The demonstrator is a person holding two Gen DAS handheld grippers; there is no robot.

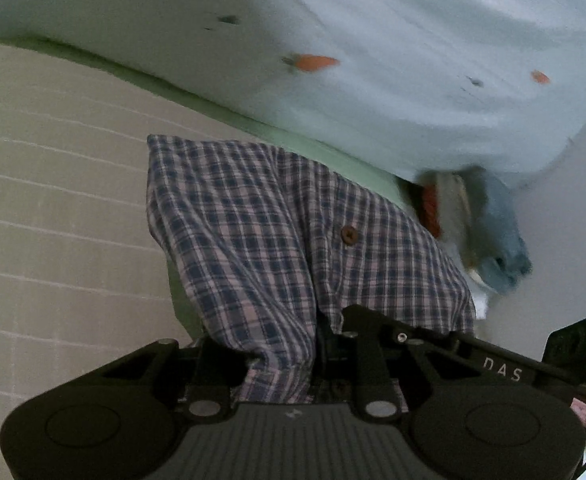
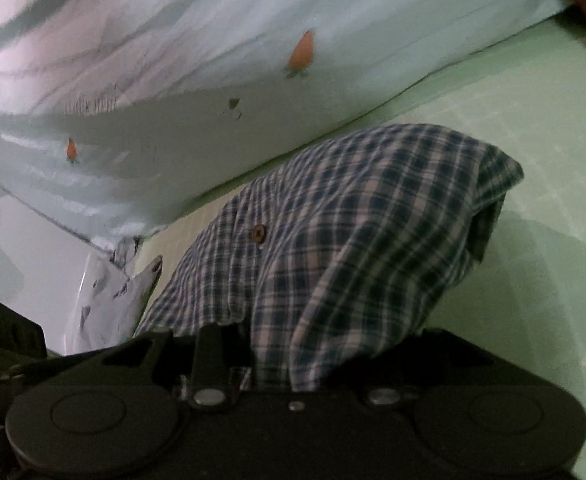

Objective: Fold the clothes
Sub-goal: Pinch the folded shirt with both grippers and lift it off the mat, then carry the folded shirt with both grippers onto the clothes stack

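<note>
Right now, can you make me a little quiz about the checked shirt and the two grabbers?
1. True or false: the left gripper is shut on the checked shirt.
2. What colour is the shirt's button? A) white B) brown C) red
3. Fill in: the pale blanket behind the shirt has little orange ____ printed on it.

Key:
1. True; the right gripper is shut on it too.
2. B
3. Carrots
</note>
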